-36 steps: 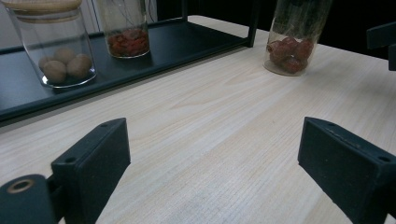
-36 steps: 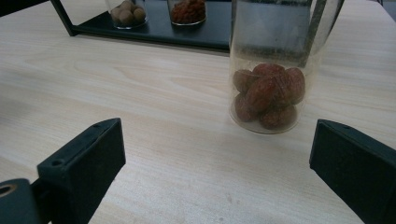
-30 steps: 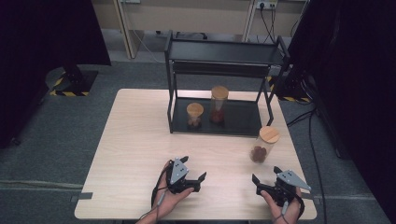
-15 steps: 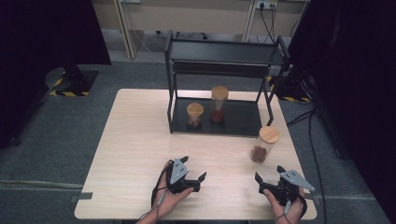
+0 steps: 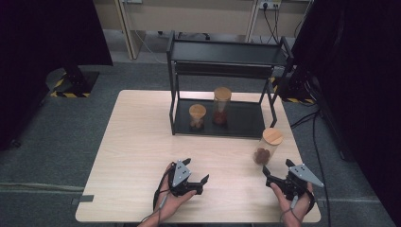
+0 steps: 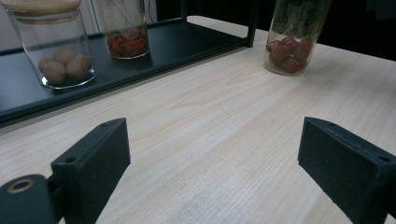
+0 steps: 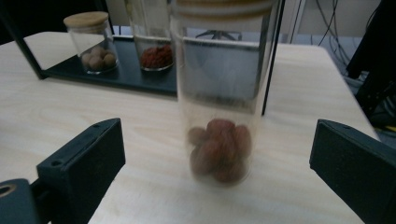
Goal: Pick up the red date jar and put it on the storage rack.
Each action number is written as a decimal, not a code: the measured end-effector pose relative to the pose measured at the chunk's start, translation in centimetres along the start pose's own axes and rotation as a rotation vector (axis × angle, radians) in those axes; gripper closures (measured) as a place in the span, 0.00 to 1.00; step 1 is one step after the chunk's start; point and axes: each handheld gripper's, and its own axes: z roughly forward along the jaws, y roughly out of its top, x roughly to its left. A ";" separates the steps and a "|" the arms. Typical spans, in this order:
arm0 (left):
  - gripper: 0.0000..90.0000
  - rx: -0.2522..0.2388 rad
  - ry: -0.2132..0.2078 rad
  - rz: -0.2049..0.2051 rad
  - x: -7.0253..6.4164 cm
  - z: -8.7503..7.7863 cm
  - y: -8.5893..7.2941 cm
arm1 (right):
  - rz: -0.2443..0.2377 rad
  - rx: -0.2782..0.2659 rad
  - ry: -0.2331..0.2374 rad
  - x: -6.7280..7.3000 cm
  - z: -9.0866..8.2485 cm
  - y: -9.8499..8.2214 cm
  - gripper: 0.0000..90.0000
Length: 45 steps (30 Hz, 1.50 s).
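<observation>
A tall glass jar of dark red dates [image 5: 268,146] with a wooden lid stands on the table, right of the black rack [image 5: 227,59]. My right gripper [image 5: 276,166] is just in front of it, open and pointed at it. In the right gripper view the date jar [image 7: 219,154] looms blurred ahead of the wide-apart jaws of my right gripper [image 7: 219,140], untouched. My left gripper [image 5: 197,170] rests open on the table near the front edge, with nothing between its fingers. From my left gripper [image 6: 217,140] the date jar [image 6: 289,46] sits far right.
On the rack's lower shelf [image 5: 246,125] stand a short jar of nuts [image 5: 197,117] and a taller jar of red berries [image 5: 221,106]. The rack's right post [image 5: 273,106] rises just behind the date jar. Bare tabletop [image 5: 137,142] spreads to the left.
My right gripper has risen slightly and edged toward the date jar. The left gripper and the jars have stayed put.
</observation>
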 end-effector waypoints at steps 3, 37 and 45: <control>0.10 0.000 0.000 0.000 0.0 0.0 0.0 | -0.008 -0.022 -0.014 -0.3 0.5 0.9 0.04; 0.10 0.000 -0.002 -0.003 0.1 0.0 0.0 | -0.053 -0.056 0.019 -0.7 5.7 3.0 0.28; 0.10 0.000 -0.001 -0.002 0.0 0.0 0.0 | -0.065 -0.086 0.027 0.0 5.3 4.3 0.28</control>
